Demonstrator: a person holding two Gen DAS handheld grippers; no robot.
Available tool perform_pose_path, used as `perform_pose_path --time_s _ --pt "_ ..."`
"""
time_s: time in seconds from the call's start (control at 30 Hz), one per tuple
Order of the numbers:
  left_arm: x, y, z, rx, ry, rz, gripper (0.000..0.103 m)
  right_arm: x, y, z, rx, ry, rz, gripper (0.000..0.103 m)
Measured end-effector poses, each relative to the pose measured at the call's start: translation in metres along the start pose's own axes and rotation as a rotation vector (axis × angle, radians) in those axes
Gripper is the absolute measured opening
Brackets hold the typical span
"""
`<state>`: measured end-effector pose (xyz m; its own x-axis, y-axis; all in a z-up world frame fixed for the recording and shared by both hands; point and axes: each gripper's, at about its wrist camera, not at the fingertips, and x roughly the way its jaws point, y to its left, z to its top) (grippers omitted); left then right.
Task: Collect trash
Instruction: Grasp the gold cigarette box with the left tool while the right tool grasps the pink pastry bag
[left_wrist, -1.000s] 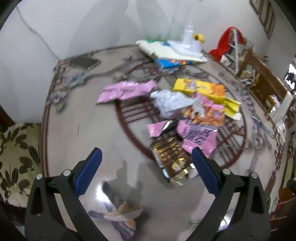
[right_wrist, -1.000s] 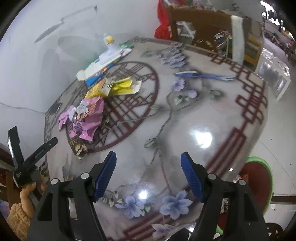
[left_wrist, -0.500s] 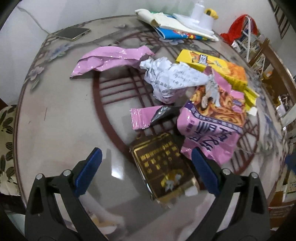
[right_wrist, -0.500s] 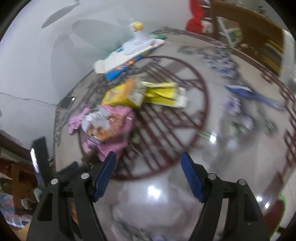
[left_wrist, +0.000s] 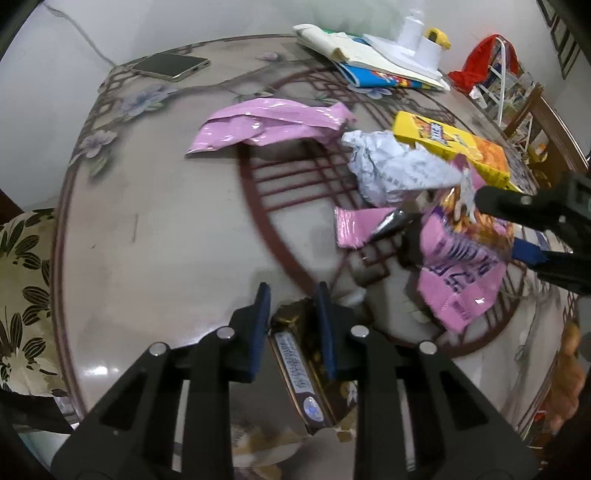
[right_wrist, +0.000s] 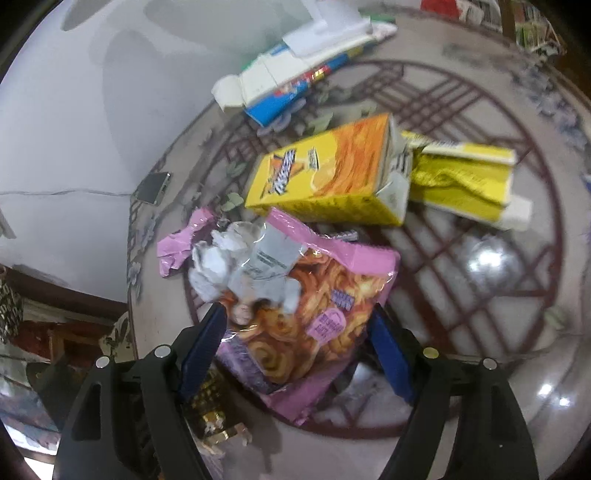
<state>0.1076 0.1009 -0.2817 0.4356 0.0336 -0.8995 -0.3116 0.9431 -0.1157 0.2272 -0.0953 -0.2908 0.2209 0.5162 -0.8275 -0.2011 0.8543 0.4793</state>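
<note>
Our left gripper (left_wrist: 291, 314) hides much of the gold wrapper (left_wrist: 299, 369) as its jaws close on it; lower centre, our right gripper (right_wrist: 299, 347), angled down, spreads around the pink snack bag (right_wrist: 306, 321).

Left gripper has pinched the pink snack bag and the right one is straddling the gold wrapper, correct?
Swapped. In the left wrist view the left gripper is closing on the gold wrapper; in the right wrist view the right gripper straddles the pink snack bag, jaws opening.

Black left gripper (left_wrist: 291, 314), blue pads (left_wrist: 260, 317), silver screws.
</note>
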Motion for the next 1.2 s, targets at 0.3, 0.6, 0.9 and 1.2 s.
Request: perform_pose_path --time_s 0.3,0.6,0.9,1.2 --pt "-0.011 0.015 -0.006 -0.125 -0.016 -0.015 0.070 0.022 -0.003 -0.001 0.025 0.049 -0.033 0.083" --pt "-0.002 0.005 -0.020 -0.083 0.032 0.031 0.079 0.011 0.004 -0.006 -0.062 0.035 -0.026 0.045" --pt "0.007 -0.003 -0.028 -0.039 0.058 0.064 0.079 -0.052 0.003 -0.022 -0.102 -0.095 -0.032 0.037" --pt "-0.006 -0.004 -0.030 -0.019 0.021 0.024 0.050 -0.086 0.012 -0.051 -0.134 -0.152 -0.064 0.037"
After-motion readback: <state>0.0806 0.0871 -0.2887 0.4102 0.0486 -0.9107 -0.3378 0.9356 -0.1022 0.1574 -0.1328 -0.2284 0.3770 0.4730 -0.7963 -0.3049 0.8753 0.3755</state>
